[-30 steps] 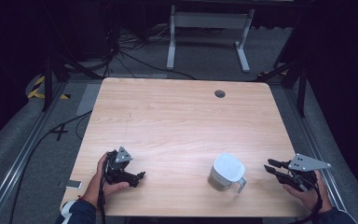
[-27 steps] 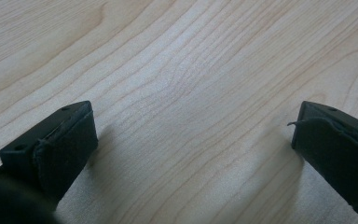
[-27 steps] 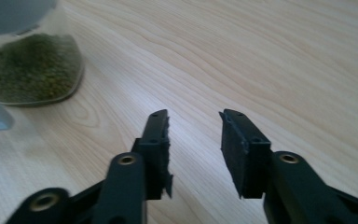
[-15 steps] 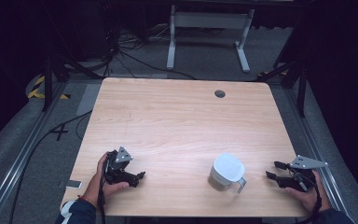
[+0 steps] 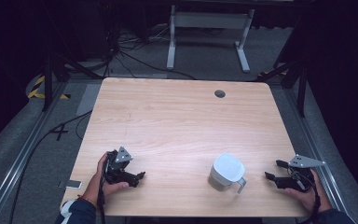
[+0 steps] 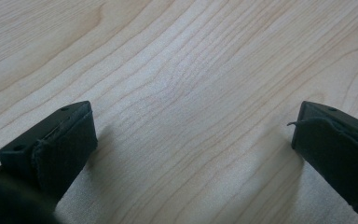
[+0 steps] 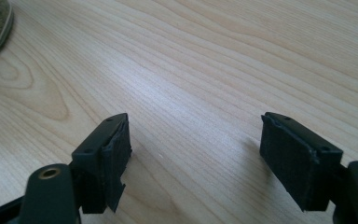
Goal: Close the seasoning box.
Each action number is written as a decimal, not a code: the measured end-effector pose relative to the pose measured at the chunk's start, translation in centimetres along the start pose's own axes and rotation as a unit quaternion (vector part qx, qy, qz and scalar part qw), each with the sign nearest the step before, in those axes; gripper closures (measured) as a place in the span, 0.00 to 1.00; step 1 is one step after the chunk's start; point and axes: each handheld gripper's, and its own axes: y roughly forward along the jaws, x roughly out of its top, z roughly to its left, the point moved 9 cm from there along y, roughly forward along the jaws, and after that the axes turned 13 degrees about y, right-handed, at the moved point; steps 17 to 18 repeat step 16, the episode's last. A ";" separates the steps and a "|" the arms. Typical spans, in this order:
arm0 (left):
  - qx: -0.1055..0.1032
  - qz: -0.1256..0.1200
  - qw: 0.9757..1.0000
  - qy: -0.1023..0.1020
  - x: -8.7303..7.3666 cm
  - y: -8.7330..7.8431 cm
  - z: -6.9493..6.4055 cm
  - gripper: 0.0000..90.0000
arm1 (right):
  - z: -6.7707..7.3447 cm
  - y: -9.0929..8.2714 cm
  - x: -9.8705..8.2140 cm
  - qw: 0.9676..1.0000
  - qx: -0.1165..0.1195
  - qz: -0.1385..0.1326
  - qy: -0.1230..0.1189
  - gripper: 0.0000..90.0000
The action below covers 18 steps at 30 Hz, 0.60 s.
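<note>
Left gripper [image 5: 137, 178]: we see jaws spread, empty, low over the table [image 5: 177, 121].
Right gripper [image 5: 272, 171]: spread, empty, near the jug [image 5: 225, 172].

The wooden table [image 5: 182, 126] is brightly and evenly lit from above, while the floor around it falls off into deep dark. A pale sheen crosses the table's middle. On the table, the white cup [image 5: 225, 171] casts a short soft shadow. The high view is slightly soft and grainy. In both gripper views the grain of the table [image 6: 177, 84] is sharp at centre, the 2 near black jaws blur, and soft shadows lie beside them [image 7: 191, 93].
</note>
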 end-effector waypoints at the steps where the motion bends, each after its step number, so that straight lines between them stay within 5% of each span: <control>1: 0.000 0.000 1.000 0.000 0.0 0.0 0.0 0.00 | 0.0 0.0 0.0 1.000 0.000 0.000 0.000 0.27; 18: 0.000 -0.002 1.000 -0.001 0.0 0.0 0.0 0.00 | 0.0 0.0 0.0 1.000 -0.001 0.000 0.000 0.27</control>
